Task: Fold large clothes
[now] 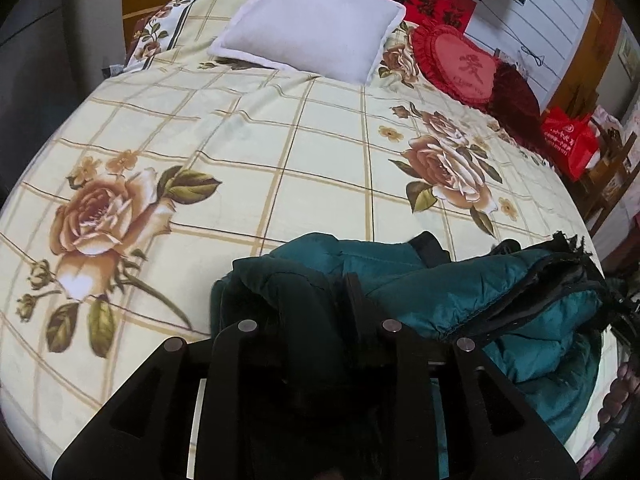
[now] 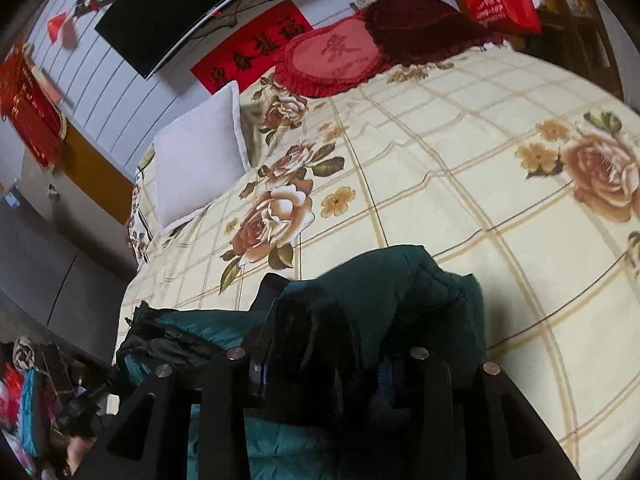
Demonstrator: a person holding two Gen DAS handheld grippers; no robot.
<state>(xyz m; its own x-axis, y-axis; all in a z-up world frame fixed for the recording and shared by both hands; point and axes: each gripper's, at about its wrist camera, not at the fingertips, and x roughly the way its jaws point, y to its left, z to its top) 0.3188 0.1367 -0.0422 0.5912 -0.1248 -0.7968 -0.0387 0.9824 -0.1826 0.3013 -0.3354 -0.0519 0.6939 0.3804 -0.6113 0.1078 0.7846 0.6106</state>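
1. Two tongs, both over one teal jacket (image 1: 420, 280) on a bed (image 1: 240, 140). Jacket sits bunched at the near edge of the bed, on the rose-print sheet; rest of the sheet is bare up to a white pillow (image 1: 316, 20) and a red heart cushion (image 1: 460, 60) at the far end.
2. Left tongs (image 1: 316, 300): jaws part-spread, dark jacket cloth bulging up between them. Can't tell if the pads press it — fabric hides the tips. Looks like a loose hold at most.
3. Right tongs (image 2: 328, 332): also part-spread, w/ a dark fold of jacket lying between the jaws. Pad contact not clear here either.
4. Key relation: jacket's long axis runs across the bed's near edge, side to side. From the left tongs the bulk spreads off to the right, black lining and zip edge (image 1: 560, 276) showing there. From the right tongs it spreads off to the left. So each hand is at one end of the bundle, the mass between them.
5. Neither hand is clearly nearer; both sit right on the cloth.
6. Judgement: fold is partway, bundle still lumpy, not flat. Next move prob. needs both ends worked together along that axis, else it skews.
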